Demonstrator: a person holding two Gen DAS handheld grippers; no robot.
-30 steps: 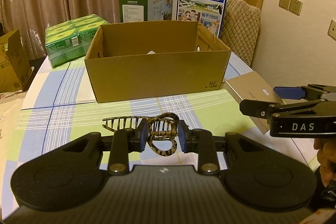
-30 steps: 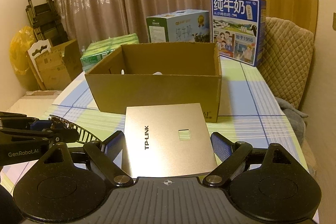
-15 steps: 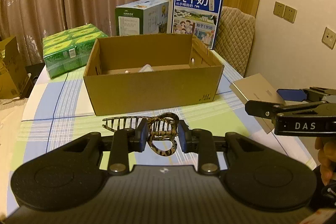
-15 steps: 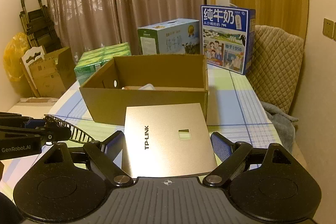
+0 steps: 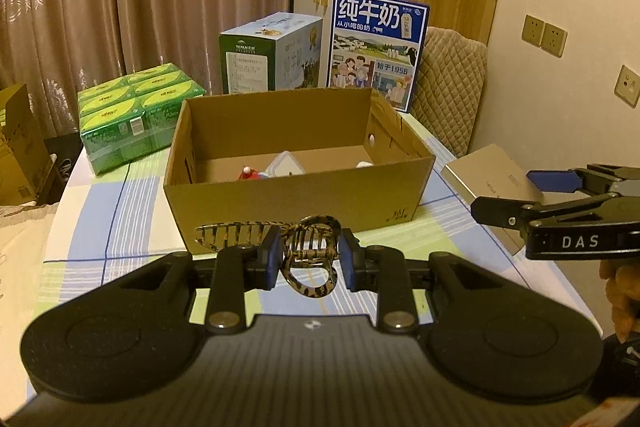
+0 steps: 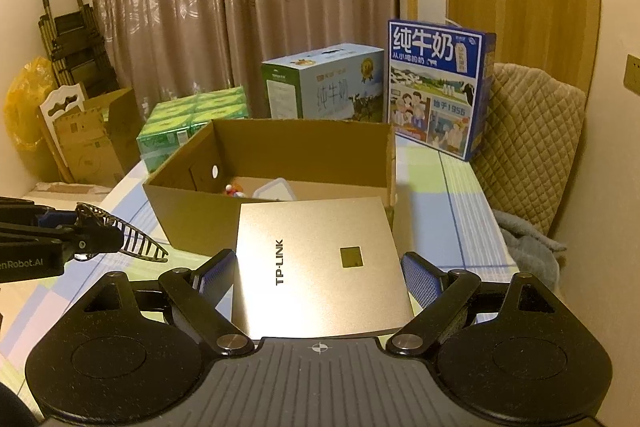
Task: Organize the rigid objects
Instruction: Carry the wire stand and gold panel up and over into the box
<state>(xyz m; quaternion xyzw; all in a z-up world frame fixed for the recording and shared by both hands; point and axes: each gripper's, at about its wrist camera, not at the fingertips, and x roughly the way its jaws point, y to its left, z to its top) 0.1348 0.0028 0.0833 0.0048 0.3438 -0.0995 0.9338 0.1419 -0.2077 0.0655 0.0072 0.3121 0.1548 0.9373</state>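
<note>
My left gripper (image 5: pixel 308 259) is shut on a tortoiseshell hair claw clip (image 5: pixel 310 253), held above the table in front of an open cardboard box (image 5: pixel 296 203). The clip's teeth (image 6: pixel 136 239) also show at the left of the right wrist view. My right gripper (image 6: pixel 316 275) grips a flat gold TP-LINK box (image 6: pixel 320 267) by its two sides, its blue pads pressed on the edges; the same box (image 5: pixel 492 171) appears at the right of the left wrist view. Inside the cardboard box (image 6: pixel 280 163) lie a white container (image 6: pixel 276 191) and a small red and white item (image 6: pixel 232 191).
Behind the cardboard box stand a blue milk carton case (image 5: pixel 376 47), a green and white case (image 5: pixel 268 55) and a green shrink-wrapped pack (image 5: pixel 132 111). A quilted chair (image 6: pixel 528 143) stands at the table's right. The checked tablecloth (image 5: pixel 112 211) covers the table. More cartons (image 6: pixel 88 139) sit on the floor at left.
Both grippers have risen with their loads, so I look further down into the cardboard box and its contents now show. Neither grip has changed.
</note>
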